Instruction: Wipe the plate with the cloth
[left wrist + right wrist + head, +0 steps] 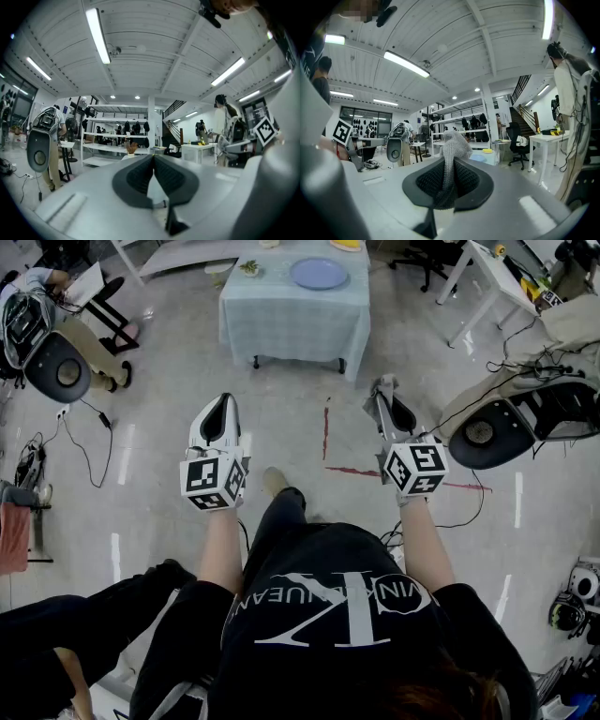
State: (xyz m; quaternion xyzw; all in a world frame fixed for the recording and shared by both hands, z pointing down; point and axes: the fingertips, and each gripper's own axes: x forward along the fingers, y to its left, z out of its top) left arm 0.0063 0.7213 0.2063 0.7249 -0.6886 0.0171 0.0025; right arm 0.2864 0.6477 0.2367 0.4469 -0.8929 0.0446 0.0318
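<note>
**Cloth held tight, plate waits on the table**

The table (pixel 291 324) has a pale checked cover, and the blue plate (pixel 319 273) lies flat on top of it. The plate is round, so it has no long side. A person stands on the floor well back from the table, with a gripper in each hand.

The right gripper (pixel 451 160) points toward the table. Its dark fingers (pixel 426 180) are closed on the grey knitted cloth (pixel 452 147). The cloth is a long bunch that runs the same way as the fingers, and its free end sticks out past the tips, toward the table.

The left gripper (pixel 153 157) points at the table too. Its fingers (pixel 136 178) are pressed together at the tips with nothing between them.

Each gripper has a cube with black-and-white square marks, and those marks are patterns, not words. The person's black shirt (pixel 347 615) shows a big white K with smaller letters around it — they are upside down and too bent to read.
</note>
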